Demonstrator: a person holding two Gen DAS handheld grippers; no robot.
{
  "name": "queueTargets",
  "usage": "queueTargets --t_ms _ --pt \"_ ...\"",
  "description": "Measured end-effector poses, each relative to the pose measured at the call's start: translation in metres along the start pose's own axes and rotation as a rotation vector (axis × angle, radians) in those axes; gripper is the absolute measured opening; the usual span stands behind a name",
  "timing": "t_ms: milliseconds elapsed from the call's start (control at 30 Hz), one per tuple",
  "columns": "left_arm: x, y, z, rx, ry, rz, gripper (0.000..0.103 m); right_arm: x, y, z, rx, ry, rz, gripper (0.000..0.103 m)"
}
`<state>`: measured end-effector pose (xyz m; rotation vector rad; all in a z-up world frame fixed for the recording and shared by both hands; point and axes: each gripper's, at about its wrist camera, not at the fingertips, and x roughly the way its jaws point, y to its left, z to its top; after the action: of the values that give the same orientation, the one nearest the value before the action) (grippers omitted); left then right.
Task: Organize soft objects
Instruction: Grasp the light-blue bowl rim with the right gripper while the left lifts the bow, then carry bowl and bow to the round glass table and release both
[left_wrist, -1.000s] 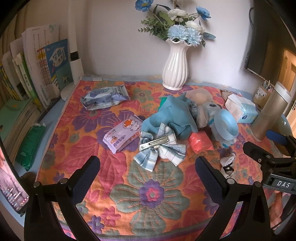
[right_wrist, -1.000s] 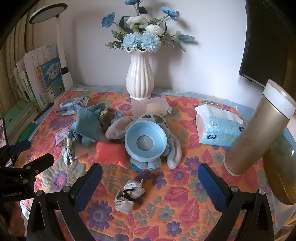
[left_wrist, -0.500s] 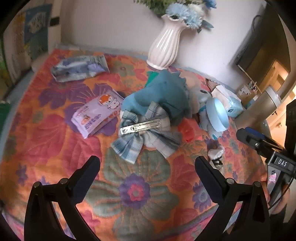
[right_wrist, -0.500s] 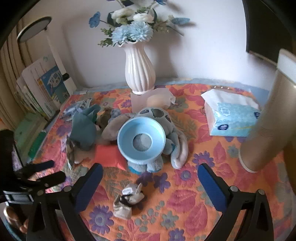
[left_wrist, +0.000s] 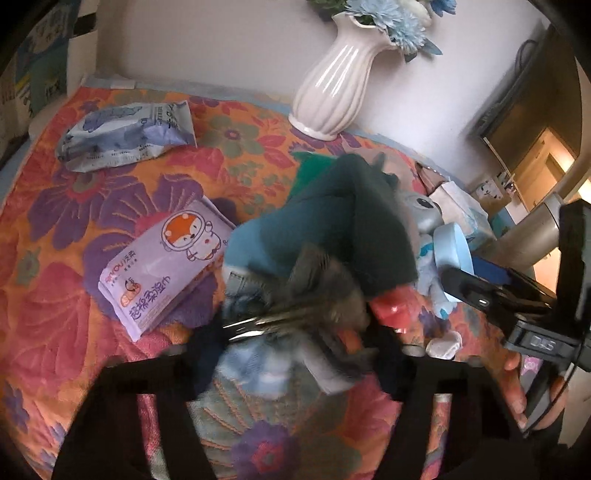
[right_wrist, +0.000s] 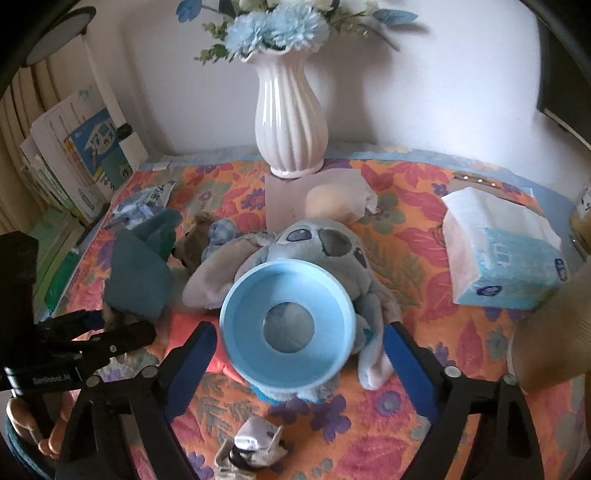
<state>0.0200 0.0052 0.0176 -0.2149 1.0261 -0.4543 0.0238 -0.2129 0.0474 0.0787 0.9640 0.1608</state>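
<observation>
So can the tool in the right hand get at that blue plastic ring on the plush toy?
Probably yes. The right tool already has its closing fingers either side of the light blue plastic ring, which lies on top of the grey-blue plush toy with nothing covering it.

A lived-in home room, likely a bedroom or study corner, is shown. A surface covered by an orange floral quilted cloth (right_wrist: 417, 236) is set against a plain pale wall. At the back of it, a white ribbed vase (right_wrist: 291, 110) of blue and white artificial flowers is placed. Left of the vase, children's books (right_wrist: 88, 147) are stood upright. In front of the vase, a blue plush toy (right_wrist: 317, 243) is laid; to the vase's right, a soft tissue pack (right_wrist: 502, 254). Left of the vase, in the left wrist view, wet-wipe packets (left_wrist: 166, 266) are seen.
</observation>
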Motion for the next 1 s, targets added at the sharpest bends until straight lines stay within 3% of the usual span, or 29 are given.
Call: queueTargets --t_ms 33,67,100,167,567,800,1000 --pt "-0.001 0.002 -0.001 -0.006 0.003 -0.009 0.045 0.003 0.001 0.0 -0.006 0.007 -0.004 0.069" --pt "-0.002 0.004 -0.001 -0.011 0.001 -0.014 0.041 0.004 0.002 -0.001 -0.01 0.013 0.002 0.067" --pt "-0.004 0.005 -0.003 -0.016 -0.004 -0.02 0.034 0.004 0.003 -0.002 -0.011 0.012 0.003 0.067" --pt "-0.009 0.006 -0.007 -0.02 -0.016 -0.033 0.031 -0.002 0.004 -0.004 -0.014 -0.014 -0.022 0.066" --pt "-0.062 -0.019 -0.021 0.028 -0.115 -0.043 0.03 -0.056 0.005 -0.016 0.003 -0.099 -0.019 0.066" --pt "-0.064 -0.069 -0.029 0.104 -0.103 -0.076 0.03 -0.09 -0.008 -0.04 0.014 -0.077 -0.072 0.066" --pt "-0.059 -0.148 -0.028 0.247 -0.096 -0.129 0.03 -0.137 -0.043 -0.055 0.059 -0.107 -0.11 0.066"
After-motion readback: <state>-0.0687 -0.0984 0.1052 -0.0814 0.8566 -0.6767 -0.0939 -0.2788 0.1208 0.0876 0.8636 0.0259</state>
